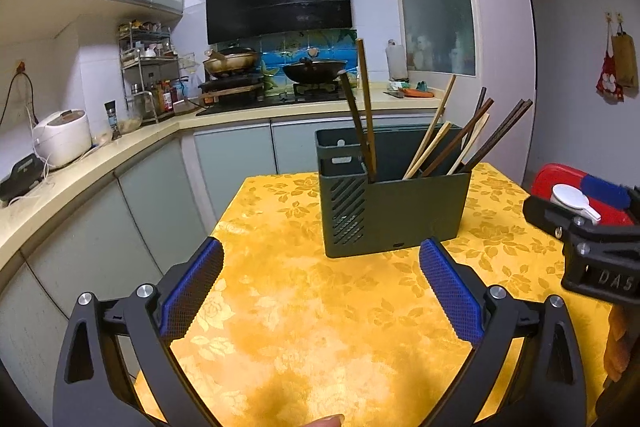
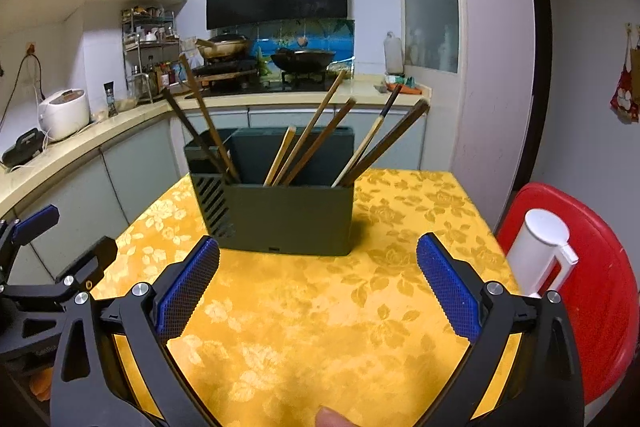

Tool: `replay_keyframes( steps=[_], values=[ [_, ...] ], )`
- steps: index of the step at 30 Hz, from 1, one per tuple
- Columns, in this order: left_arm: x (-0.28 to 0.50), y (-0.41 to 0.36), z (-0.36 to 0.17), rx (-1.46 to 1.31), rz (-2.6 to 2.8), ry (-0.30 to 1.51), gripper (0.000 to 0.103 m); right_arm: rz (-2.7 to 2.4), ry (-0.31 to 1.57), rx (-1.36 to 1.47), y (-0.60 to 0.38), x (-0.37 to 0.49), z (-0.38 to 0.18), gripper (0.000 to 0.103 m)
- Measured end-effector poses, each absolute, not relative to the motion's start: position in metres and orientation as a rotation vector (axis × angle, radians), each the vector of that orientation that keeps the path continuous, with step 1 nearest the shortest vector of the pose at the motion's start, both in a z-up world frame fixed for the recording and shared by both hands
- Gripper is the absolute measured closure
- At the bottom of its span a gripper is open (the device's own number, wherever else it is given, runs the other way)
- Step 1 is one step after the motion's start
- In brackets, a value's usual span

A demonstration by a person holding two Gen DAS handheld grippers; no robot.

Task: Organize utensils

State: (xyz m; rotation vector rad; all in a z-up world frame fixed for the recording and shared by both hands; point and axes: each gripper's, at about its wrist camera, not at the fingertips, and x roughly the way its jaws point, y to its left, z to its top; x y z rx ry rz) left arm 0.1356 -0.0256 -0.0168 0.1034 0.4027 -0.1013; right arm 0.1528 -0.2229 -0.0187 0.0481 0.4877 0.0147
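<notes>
A dark green utensil holder (image 1: 394,205) (image 2: 286,215) stands on the yellow floral tablecloth (image 1: 304,315) (image 2: 320,311). Several wooden chopsticks (image 1: 460,139) (image 2: 316,139) lean in its wide compartment. Two more chopsticks (image 1: 366,115) (image 2: 204,123) stand in its narrow left compartment. My left gripper (image 1: 320,259) hovers open in front of the holder, nothing between its blue pads. My right gripper (image 2: 318,255) is open too, just short of the holder and empty. In the left wrist view the right gripper (image 1: 592,223) shows at the right edge. The left gripper (image 2: 40,267) appears at the left edge of the right wrist view.
A red stool (image 2: 592,291) (image 1: 568,183) with a white cylinder (image 2: 536,251) on it stands right of the table. Behind runs a kitchen counter (image 1: 120,147) with a rice cooker (image 1: 64,137), a spice rack (image 1: 148,75) and a stove with woks (image 1: 316,69). A fingertip (image 2: 332,417) shows at the bottom.
</notes>
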Motion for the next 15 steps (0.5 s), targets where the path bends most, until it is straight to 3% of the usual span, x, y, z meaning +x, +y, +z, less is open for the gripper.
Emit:
replay_keyframes(
  steps=[15],
  values=[
    [0.137, -0.016, -0.030, 0.084, -0.085, 0.426, 0.008, 0.017, 0.490, 0.045, -0.216, 0.145, -0.029, 0.007]
  ],
)
